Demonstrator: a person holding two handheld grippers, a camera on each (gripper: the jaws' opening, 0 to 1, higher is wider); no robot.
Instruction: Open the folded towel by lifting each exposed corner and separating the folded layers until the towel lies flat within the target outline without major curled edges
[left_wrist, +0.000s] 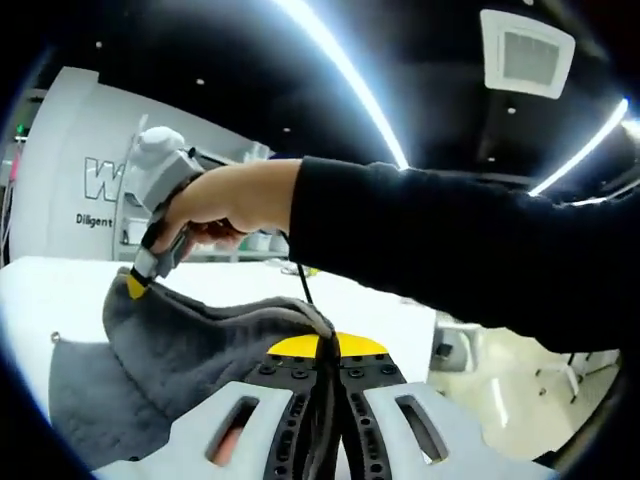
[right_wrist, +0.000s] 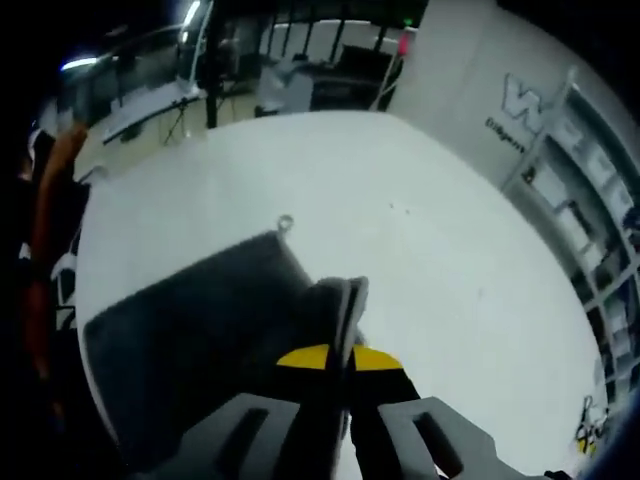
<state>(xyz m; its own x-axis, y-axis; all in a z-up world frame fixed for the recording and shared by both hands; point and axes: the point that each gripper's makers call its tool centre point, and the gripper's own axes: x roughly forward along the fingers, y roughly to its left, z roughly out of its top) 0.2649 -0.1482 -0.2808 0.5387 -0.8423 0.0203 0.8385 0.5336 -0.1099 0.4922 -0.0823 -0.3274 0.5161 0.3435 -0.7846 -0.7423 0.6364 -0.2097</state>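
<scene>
The left gripper (left_wrist: 330, 375) was clenched on a fold of the grey towel (left_wrist: 190, 350), its two pale jaws pressed together with a dark edge of cloth pinched between the yellow-tipped ends. From that grip the towel rose in a ridge and ran away to the left, where the right gripper (left_wrist: 140, 275) (held in a person's hand (left_wrist: 225, 205) with a black sleeve (left_wrist: 440, 250) stretching off to the right) had its yellow tip nipped onto a far corner of the same cloth, lifted clear of the white table (left_wrist: 60, 300). In the right gripper view, the right gripper (right_wrist: 340, 355) was likewise closed on the towel (right_wrist: 190, 330), a pale folded edge standing up between its jaws. The rest of the cloth spread out dark to the left and lay on the white table (right_wrist: 420, 230), with a small hanging loop (right_wrist: 285, 222) at its far corner. Beyond the table stood a white wall with lettering (right_wrist: 520, 105) and shelving (right_wrist: 600, 230) to the right.
</scene>
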